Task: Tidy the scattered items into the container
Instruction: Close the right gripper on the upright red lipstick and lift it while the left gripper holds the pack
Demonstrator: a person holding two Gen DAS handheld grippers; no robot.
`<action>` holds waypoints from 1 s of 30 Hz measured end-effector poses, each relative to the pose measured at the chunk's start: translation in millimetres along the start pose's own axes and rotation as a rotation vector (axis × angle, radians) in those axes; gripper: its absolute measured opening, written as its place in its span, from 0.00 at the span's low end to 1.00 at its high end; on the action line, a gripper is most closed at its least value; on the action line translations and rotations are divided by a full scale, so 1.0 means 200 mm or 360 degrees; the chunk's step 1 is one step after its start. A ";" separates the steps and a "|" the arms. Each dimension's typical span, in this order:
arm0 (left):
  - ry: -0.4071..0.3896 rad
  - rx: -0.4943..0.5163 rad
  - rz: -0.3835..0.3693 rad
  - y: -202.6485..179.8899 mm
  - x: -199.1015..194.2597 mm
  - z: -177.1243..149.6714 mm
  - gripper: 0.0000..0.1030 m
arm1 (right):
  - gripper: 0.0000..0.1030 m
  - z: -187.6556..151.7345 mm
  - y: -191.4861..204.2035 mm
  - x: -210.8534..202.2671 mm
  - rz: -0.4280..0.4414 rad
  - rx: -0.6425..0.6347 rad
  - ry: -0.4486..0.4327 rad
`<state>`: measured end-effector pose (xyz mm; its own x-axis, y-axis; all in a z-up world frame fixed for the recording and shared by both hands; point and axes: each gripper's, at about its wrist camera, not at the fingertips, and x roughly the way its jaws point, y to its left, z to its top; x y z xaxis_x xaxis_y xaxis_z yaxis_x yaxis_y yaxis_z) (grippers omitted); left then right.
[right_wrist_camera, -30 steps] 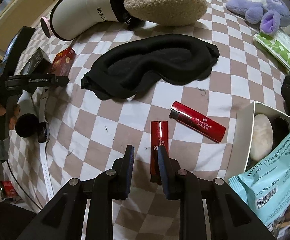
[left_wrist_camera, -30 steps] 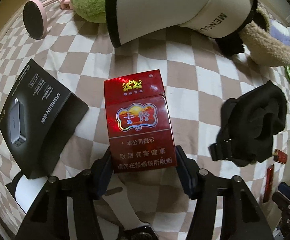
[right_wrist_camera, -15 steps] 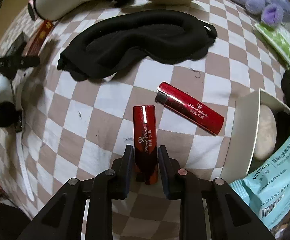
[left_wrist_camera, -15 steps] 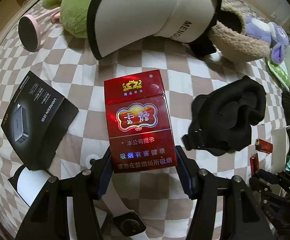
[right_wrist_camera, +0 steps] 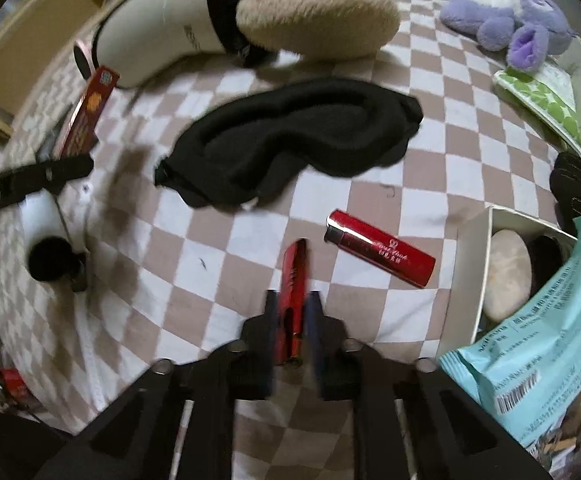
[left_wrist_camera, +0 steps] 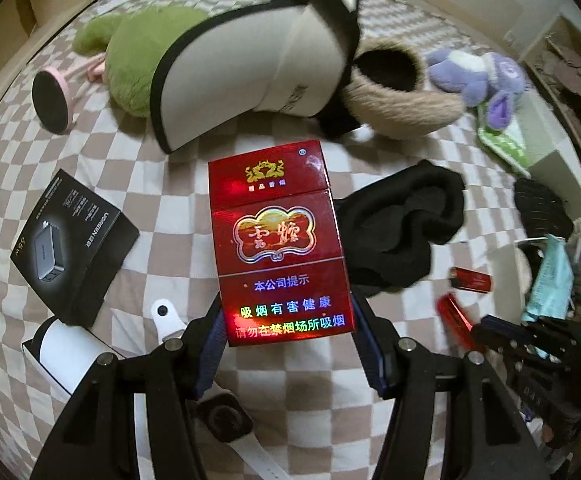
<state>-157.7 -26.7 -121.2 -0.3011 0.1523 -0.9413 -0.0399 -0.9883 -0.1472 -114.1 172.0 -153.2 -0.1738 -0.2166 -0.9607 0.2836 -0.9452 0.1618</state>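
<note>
light: dim, warm | blur: motion smear | edges: fisheye bending, dark corners

Both fisheye cameras sit just behind their own grippers and look steeply down, close over a brown-and-white checked bedsheet (left_wrist_camera: 402, 412). The left view faces the white cap at 12 o'clock; the right view does too, from farther right. Both share the black fabric sleep mask (left_wrist_camera: 402, 224) (right_wrist_camera: 290, 152), at 3 o'clock for the left, 12 o'clock for the right.

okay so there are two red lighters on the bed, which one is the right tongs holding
The red lighter clamped edge-on in the right tongs. The other lighter lies flat and free on the checkered sheet, nearer the white box.
</note>
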 end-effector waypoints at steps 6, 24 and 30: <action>-0.0049 0.0034 -0.0037 -0.05 -0.10 -0.05 0.57 | 0.11 0.01 -0.01 -0.07 0.0034 0.0027 -0.0049; -0.0118 0.0125 -0.0134 -0.17 -0.26 -0.15 0.57 | 0.13 0.00 -0.02 0.12 -0.0121 -0.0029 0.0087; -0.0120 0.0151 -0.0147 -0.19 -0.27 -0.17 0.57 | 0.13 0.00 -0.01 0.16 -0.0127 -0.0048 0.0131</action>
<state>-107.5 1.9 -74.4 -0.3623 0.2451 -0.8993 -0.1596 -0.9669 -0.1992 -119.3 167.5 -183.9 -0.1195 -0.1190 -0.9857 0.3006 -0.9505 0.0783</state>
